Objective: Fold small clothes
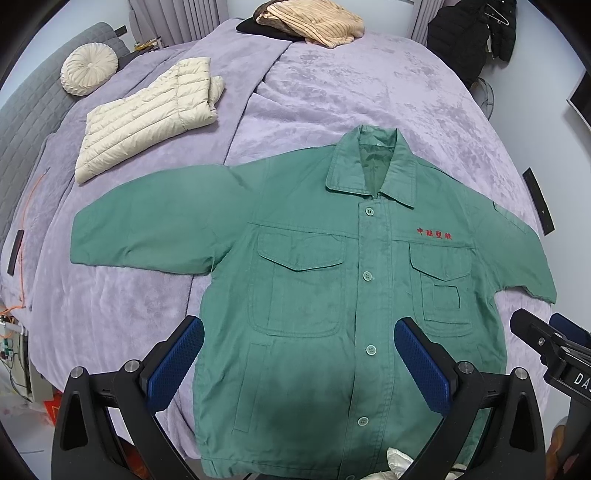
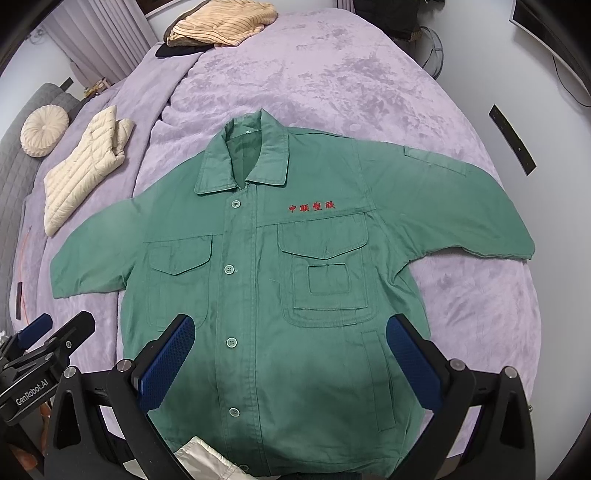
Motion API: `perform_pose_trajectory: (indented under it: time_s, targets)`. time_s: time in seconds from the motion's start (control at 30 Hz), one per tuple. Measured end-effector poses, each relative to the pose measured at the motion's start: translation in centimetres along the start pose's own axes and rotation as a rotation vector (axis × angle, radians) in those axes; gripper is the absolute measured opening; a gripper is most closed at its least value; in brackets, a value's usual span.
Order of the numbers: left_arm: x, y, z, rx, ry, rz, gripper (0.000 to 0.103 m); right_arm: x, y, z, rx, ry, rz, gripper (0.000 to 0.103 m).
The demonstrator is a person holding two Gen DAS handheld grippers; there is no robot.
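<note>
A green button-up work jacket with red embroidered characters lies flat and face up on the purple bedspread, sleeves spread to both sides. It also shows in the right wrist view. My left gripper is open and empty, hovering above the jacket's lower front. My right gripper is open and empty, also above the lower front. The right gripper shows at the right edge of the left wrist view, and the left gripper at the left edge of the right wrist view.
A folded cream puffer jacket and a round cream cushion lie at the far left of the bed. A beige ribbed garment on a dark one sits at the head. A white garment lies at the near edge.
</note>
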State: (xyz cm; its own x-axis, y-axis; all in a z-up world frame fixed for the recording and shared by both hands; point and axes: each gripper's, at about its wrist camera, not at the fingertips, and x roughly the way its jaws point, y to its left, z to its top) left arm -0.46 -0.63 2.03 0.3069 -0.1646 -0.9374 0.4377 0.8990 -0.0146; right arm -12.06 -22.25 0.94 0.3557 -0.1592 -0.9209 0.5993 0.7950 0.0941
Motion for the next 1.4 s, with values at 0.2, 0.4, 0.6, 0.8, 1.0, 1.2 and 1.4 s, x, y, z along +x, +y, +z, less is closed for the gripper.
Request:
perform_pose_trajectory:
  time_s: [0.2,0.4,0.6,0.8,1.0,1.2,1.4]
  targets:
    - [0.0,0.0,0.1,0.0,0.001,0.001,0.103,0.3,-0.3,-0.2,0.002,0.006,-0.002,0.103]
    - [0.2,-0.5,-0.6,0.004,0.007,-0.001,0.103,0.4,-0.5,-0.2,0.003,0.012,-0.019,0.103]
    - [0.2,-0.2,-0.3,-0.002,0.017,-0.009,0.103,0.5,-0.6,-0.2,0.007,0.025,-0.018,0.103]
    - [1.2,0.5,-0.4,-0.014,0.039,-0.035,0.103,0.9,-0.9,-0.3,0.011,0.033,-0.002,0.103]
    - [4.1,3.8,-0.7,-0.072,0.079,-0.089,0.103,2.4,1.4,-1.1,-0.07,0.041,0.024,0.103]
    - [8.3,12.4,-0.2,-0.212,0.064,-0.117,0.103,5.3,5.6,-2.1,-0.105,0.111,0.057,0.103]
    - [14.1,25.5,0.9,-0.432,0.008,-0.055,0.103,9.0,10.9,-2.9,-0.171,0.168,0.086,0.103]
